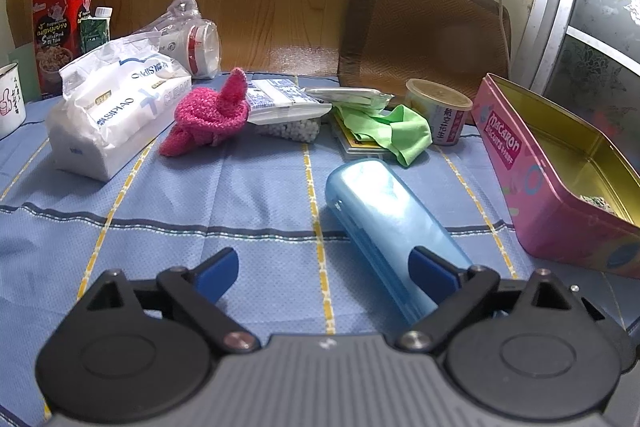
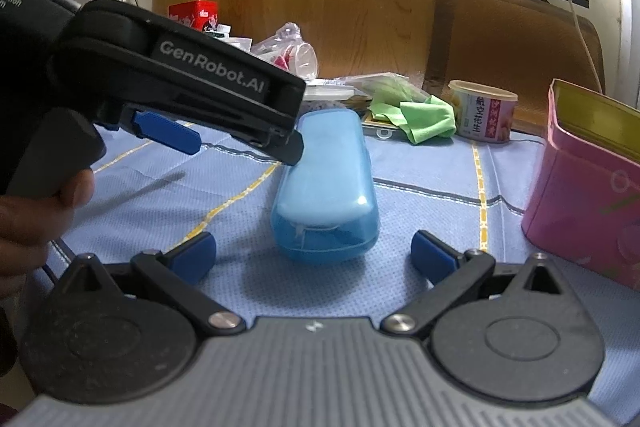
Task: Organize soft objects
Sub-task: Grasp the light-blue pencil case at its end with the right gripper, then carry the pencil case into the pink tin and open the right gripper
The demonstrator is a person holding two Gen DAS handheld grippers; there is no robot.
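**Both grippers empty over the cloth; soft things lie ahead at the back**

The pink knitted piece (image 1: 210,115) and the green cloth (image 1: 394,133) — the soft things the task most likely means — sit toward the far edge of the blue checked tablecloth (image 1: 160,211), well ahead of the left gripper (image 1: 324,269). Its fingers are spread and hold nothing. The knit lies ahead and to the left, the green cloth ahead and to the right, beside a small round tub (image 1: 440,109).

Between them and the fingers lies a blue plastic case (image 1: 384,223), its long axis running roughly away from the camera; its near end reaches the left gripper's right finger.

The right gripper (image 2: 314,257) — fingers also spread, empty — points level at the case's near end (image 2: 326,187). The open pink macaron tin (image 1: 560,187) stands to the right.
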